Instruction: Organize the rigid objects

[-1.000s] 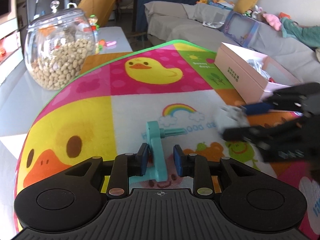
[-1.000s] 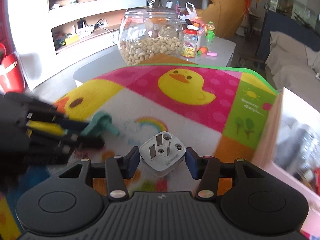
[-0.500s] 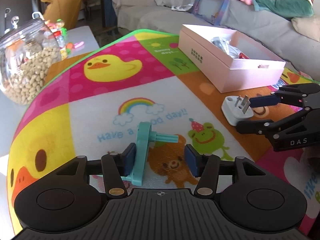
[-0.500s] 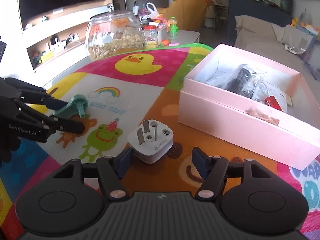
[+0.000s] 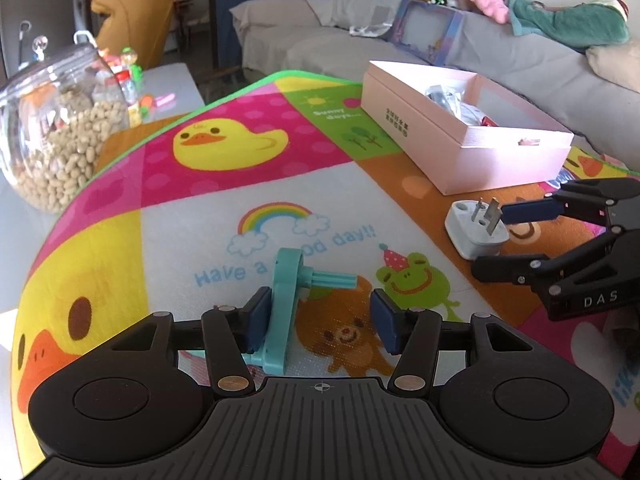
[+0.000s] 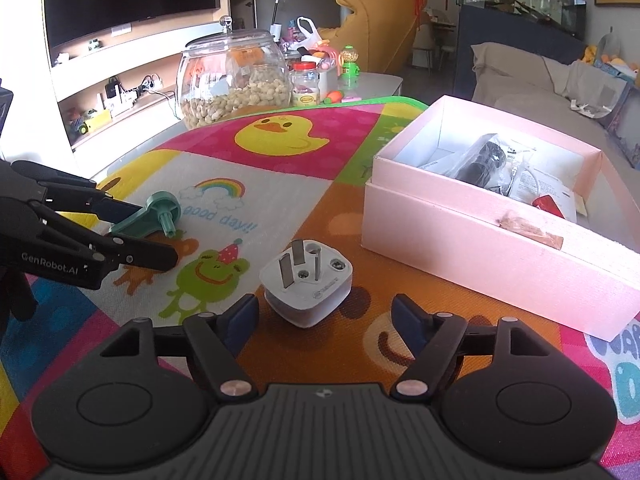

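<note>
A teal plastic crank part (image 5: 286, 300) lies on the colourful play mat (image 5: 240, 184). My left gripper (image 5: 318, 326) is open around it, the left pad touching it, the right pad apart. The part also shows in the right wrist view (image 6: 154, 218). A white plug adapter (image 6: 308, 280) lies prongs-up on the orange patch, and also shows in the left wrist view (image 5: 476, 230). My right gripper (image 6: 324, 322) is open, its pads on either side of the adapter's near end, not touching. An open pink box (image 6: 500, 216) holds a black item and papers.
A large glass jar of peanuts (image 6: 234, 80) stands at the mat's far corner, also in the left wrist view (image 5: 56, 128), with small bottles and toys (image 6: 320, 80) beside it. A grey sofa (image 5: 440, 40) lies beyond the table's far side.
Both grippers have opened and let go: the crank part and the adapter now rest on the mat. Both views have swung toward the pink box.
</note>
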The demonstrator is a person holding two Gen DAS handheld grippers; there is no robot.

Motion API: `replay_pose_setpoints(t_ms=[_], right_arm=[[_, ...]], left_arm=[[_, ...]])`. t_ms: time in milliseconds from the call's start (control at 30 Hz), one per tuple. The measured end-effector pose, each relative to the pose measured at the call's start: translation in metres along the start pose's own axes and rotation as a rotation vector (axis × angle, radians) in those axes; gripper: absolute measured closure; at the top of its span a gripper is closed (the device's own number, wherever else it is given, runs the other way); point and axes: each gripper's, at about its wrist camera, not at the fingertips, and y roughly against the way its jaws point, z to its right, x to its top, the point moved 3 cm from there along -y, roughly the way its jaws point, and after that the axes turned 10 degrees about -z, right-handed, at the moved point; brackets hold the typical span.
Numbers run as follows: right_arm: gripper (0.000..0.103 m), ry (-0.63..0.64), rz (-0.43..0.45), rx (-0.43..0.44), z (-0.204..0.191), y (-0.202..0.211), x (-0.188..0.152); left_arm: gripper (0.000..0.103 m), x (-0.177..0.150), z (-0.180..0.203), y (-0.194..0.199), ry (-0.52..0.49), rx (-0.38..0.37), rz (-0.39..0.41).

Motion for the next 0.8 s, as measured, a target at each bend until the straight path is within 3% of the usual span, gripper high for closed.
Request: replay_pose_setpoints(t_ms=[200,333,500,633,733,800], right_arm=[[0.027,0.005,-0.001,-0.002,-0.001,0.0,0.0],[0.026,0.006,-0.001,-0.003,-0.002,0.0,0.0],[0.024,0.012,-0.004,-0.004,-0.004,-0.001,-0.001],[0.023,0.014,-0.004,-0.004,-0.004,-0.001,-0.001],[0.023,0.015,-0.005,-0.005,-0.004,-0.001,-0.001],[0.023,0.015,-0.005,-0.005,-0.004,-0.001,-0.001]], left_arm=[[0.068,0.01,-0.011,-0.004,0.075,-0.008,-0.004],[0.068,0.012,-0.012,-0.007,0.093,-0.014,0.009],[0.065,0.011,-0.003,-0.005,0.006,0.002,-0.009],[0.065,0.01,-0.004,-0.002,-0.016,-0.03,-0.051],[0.059,0.01,-0.003,-0.001,-0.027,-0.062,-0.08],[0.048,0.011,0.0,-0.002,-0.027,-0.07,-0.092]])
